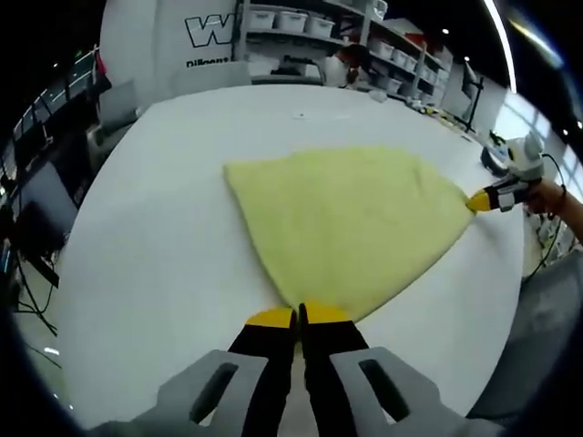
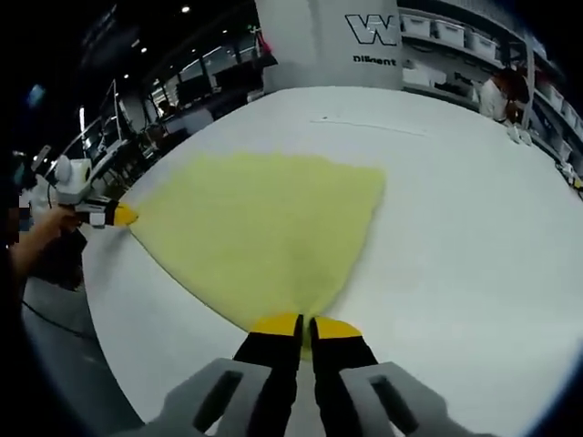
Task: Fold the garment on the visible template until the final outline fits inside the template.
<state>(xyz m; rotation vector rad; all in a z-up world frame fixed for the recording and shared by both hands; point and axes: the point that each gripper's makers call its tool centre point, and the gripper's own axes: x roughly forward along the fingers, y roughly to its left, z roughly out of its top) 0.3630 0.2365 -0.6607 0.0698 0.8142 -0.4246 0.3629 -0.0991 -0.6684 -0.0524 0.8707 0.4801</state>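
Now each tool is clamped on a corner of the yellow garment [image 1: 351, 228]: left tool [image 1: 299, 316] at 6 o'clock in its own view, right tool [image 2: 304, 325] likewise. Pinching opposite corners probably keeps the cloth taut on the white counter [image 1: 164, 237] for folding.

Each hand-held gripper, left [image 1: 299, 316] and right [image 2: 304, 326], has its jaws closed.

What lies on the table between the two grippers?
The yellow garment spans the stretch: left gripper pinches one corner, right gripper the other. The left gripper view shows this on the white table.
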